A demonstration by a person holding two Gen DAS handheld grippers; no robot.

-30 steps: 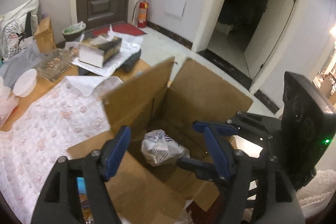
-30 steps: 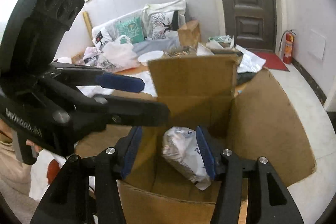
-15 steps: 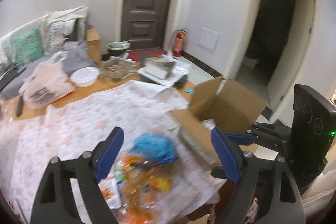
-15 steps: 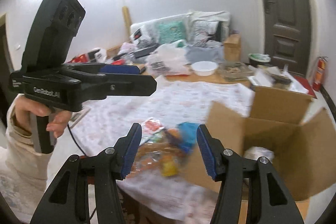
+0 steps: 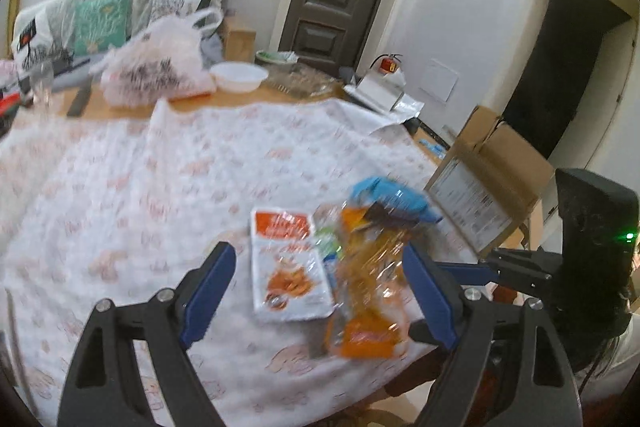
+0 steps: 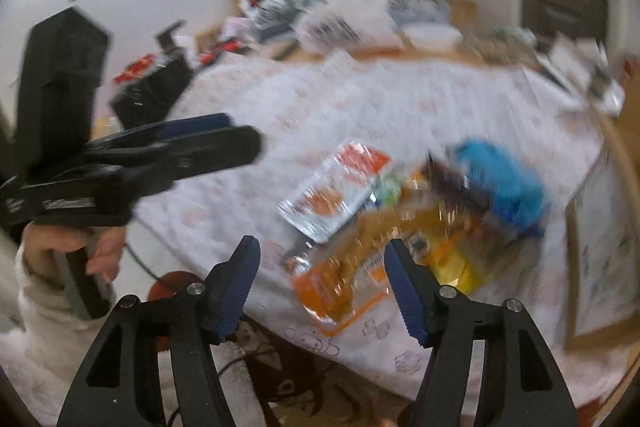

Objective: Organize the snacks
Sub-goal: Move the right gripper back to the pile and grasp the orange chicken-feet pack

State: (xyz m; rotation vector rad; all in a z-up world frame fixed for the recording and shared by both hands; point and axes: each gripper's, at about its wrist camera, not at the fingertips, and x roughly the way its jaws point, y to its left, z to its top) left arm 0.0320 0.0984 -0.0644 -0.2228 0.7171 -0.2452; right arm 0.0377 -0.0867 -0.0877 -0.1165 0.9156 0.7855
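A pile of snack packets lies near the front edge of the table: a white and orange packet (image 5: 286, 263) (image 6: 338, 187), a crinkly orange bag (image 5: 370, 291) (image 6: 360, 259) and a blue packet (image 5: 394, 197) (image 6: 500, 179). A cardboard box (image 5: 486, 187) (image 6: 600, 247) stands at the table's right end. My left gripper (image 5: 320, 291) is open and empty above the pile. My right gripper (image 6: 320, 283) is open and empty over the front edge by the orange bag. It also shows at the right of the left wrist view (image 5: 532, 267). The right wrist view is blurred.
The table carries a white patterned cloth (image 5: 160, 167). At the back stand a white plastic bag (image 5: 156, 67), a white bowl (image 5: 239, 77), a glass tray (image 5: 300, 83) and a tissue box (image 5: 378, 91). A sofa with cushions (image 5: 100, 19) is behind.
Both grippers have swung away from the open box, where a white packet lay, leftward to the snack pile. Both stay open and empty.
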